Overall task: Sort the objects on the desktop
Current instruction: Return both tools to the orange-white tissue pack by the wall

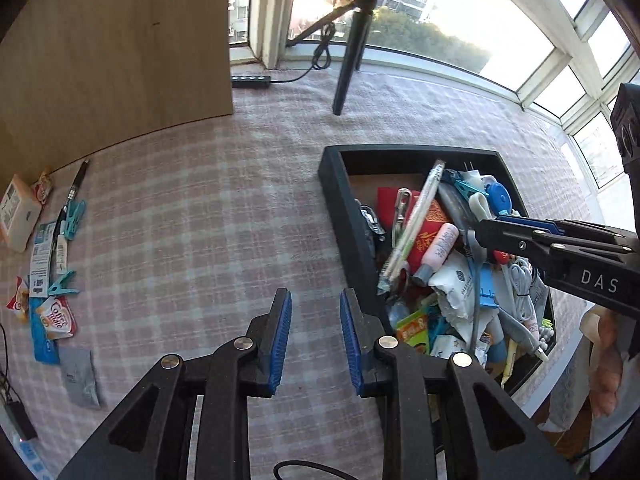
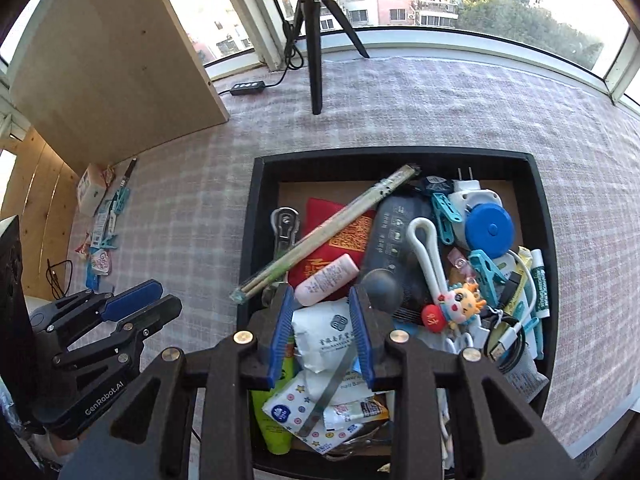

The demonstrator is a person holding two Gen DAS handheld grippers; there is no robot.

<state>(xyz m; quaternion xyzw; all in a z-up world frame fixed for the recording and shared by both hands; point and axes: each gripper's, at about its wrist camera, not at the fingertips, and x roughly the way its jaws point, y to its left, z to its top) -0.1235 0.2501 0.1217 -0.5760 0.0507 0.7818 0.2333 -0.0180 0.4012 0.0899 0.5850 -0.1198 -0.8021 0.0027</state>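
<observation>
My left gripper (image 1: 315,300) is open and empty over the checked cloth (image 1: 192,220), just left of the black tray (image 1: 344,216). My right gripper (image 2: 322,304) is open over the tray's clutter, white packet (image 2: 326,332) between its jaws, untouched.

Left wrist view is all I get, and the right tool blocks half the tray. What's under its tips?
Observer: The right tool hangs open over a white packet in the black tray. The pads look clear of it.
Operator: Anything hidden behind it?
Observer: A cartoon keychain figure on a white loop strap.
Operator: The tray's near left corner?
Observer: A green tube lies along the left wall, partly under packets.
</observation>
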